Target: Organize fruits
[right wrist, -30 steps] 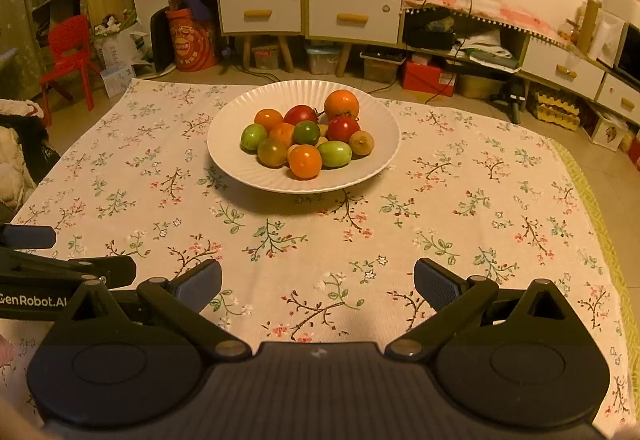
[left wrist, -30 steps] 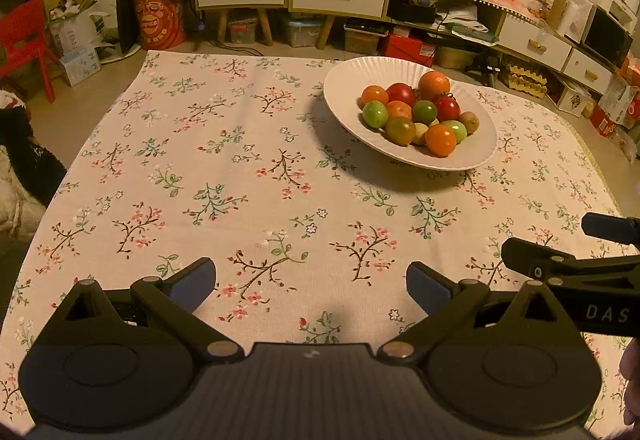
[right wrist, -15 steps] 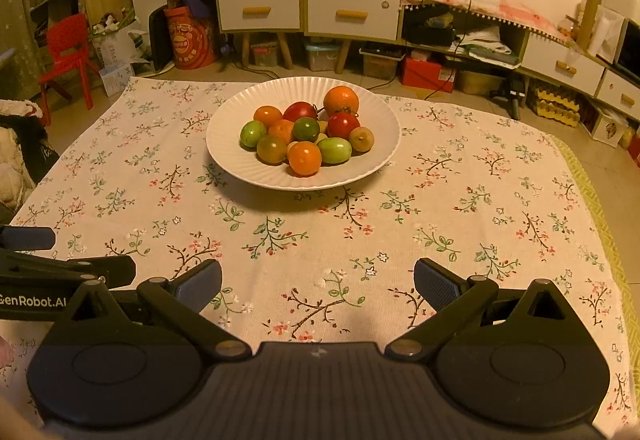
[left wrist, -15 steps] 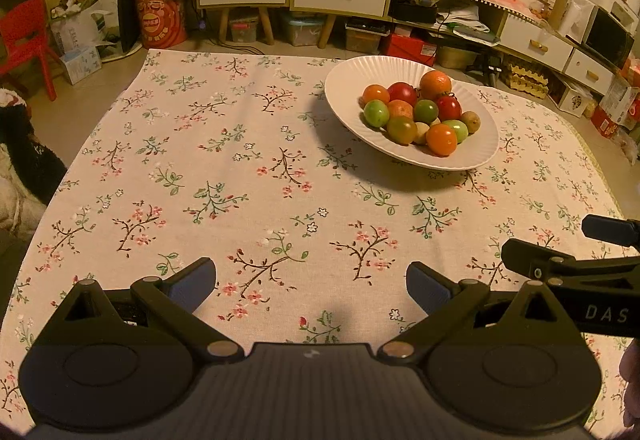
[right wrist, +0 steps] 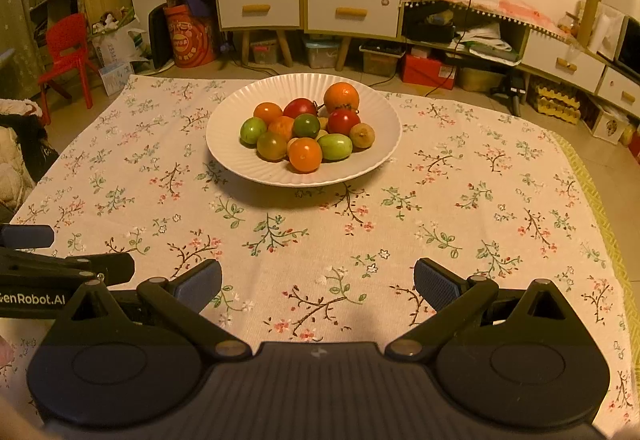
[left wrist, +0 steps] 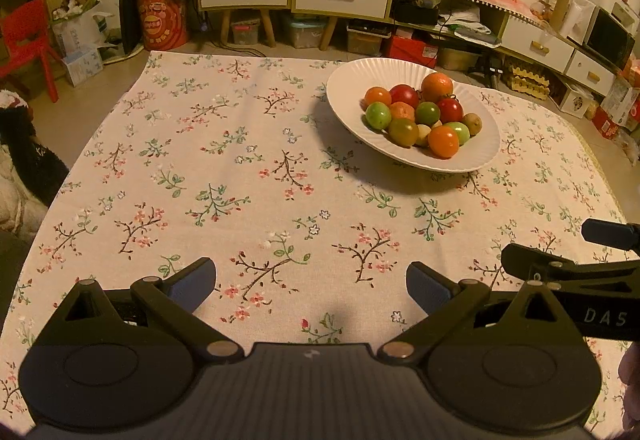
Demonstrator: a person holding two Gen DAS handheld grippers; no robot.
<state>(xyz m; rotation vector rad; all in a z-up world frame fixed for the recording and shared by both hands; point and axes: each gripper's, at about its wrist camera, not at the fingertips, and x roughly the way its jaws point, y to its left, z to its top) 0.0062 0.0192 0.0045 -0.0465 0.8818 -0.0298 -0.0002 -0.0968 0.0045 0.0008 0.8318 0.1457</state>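
1. Left claw (left wrist: 311,282) released, fingers spread wide, nothing between them; held low and level over the near part of the surface (left wrist: 240,180), pointing forward.
2. Right claw (right wrist: 318,282) also released and empty, same low level pose, just beside the left one; each shows at the edge of the other's view.
3. Fruits (right wrist: 304,128) piled in a white ribbed plate (right wrist: 224,144) on the far middle of the surface, well apart from both claws.
4. Pile: orange, red and green tomato-like fruits plus a small brownish one at the right edge.
5. Floral tablecloth (right wrist: 460,200) covers the surface.
6. Bit of a hand (left wrist: 632,380) at the left view's right edge.
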